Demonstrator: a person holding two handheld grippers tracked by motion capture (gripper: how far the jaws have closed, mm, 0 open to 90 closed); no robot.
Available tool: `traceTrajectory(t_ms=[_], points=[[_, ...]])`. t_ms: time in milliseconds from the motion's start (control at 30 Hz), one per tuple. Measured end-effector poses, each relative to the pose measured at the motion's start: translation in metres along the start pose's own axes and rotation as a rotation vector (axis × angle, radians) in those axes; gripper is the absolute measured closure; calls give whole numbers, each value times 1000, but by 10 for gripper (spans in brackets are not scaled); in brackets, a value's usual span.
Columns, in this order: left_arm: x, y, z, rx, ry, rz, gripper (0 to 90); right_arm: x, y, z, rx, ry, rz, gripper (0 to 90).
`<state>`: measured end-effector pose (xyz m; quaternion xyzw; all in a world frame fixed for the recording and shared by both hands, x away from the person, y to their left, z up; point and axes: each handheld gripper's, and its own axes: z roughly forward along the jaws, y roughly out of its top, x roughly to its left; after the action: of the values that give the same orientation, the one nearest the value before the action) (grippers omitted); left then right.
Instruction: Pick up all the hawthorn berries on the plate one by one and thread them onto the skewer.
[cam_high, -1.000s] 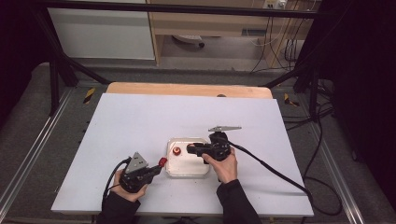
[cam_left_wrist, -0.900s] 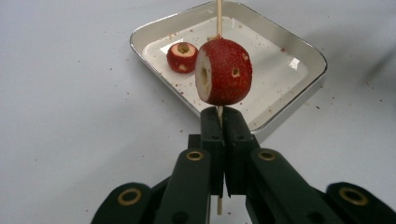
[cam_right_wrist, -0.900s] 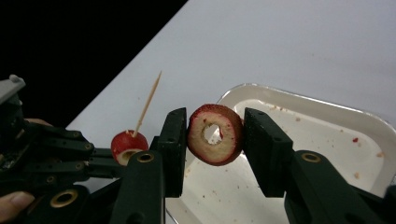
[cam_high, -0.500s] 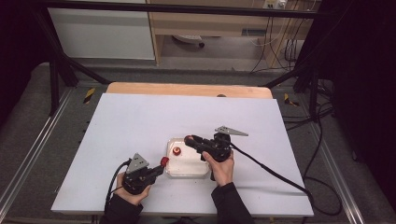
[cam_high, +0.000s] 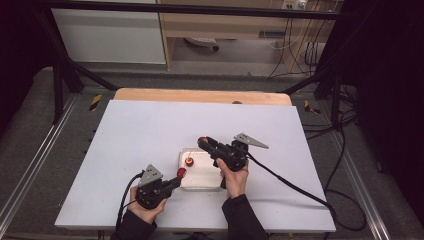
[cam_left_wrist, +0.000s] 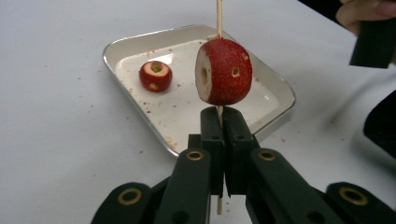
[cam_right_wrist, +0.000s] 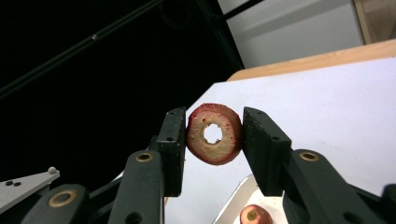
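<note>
Left gripper (cam_left_wrist: 219, 122) has its jaws squeezed tight on a thin wooden skewer (cam_left_wrist: 218, 14) with one cored red fruit (cam_left_wrist: 224, 71) threaded on it, sitting just above the jaws at the near edge of a small metal tray (cam_left_wrist: 280, 91). Right gripper (cam_right_wrist: 213, 135) is pinching another cored fruit ring (cam_right_wrist: 215, 134), hole facing the camera, held up over the tray's far side. One more fruit piece (cam_left_wrist: 155, 75) lies in the tray on the white table (cam_high: 140, 130).

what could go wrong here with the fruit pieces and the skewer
1. The right gripper pinches the cored fruit piece only by its rounded sides, so it could squirt out or crack when pushed onto the stick.
2. The skewer is thin and clamped low by the left gripper; a sideways push could bend or snap it.
3. The hole must meet the tip; a miss could knock the threaded fruit askew, away from the tray.
</note>
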<state>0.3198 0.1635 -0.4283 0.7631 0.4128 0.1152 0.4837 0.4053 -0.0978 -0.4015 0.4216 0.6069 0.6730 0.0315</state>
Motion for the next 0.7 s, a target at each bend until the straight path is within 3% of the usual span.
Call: traceTrajectory(t_ms=[267,700], points=[[-7,5,5,-1,-15,4,881,-1,-4,2,-36,7,-27,613],[-9,7,8,-3,-24,-7,881,-1,-7,5,-65,32,-13,614]])
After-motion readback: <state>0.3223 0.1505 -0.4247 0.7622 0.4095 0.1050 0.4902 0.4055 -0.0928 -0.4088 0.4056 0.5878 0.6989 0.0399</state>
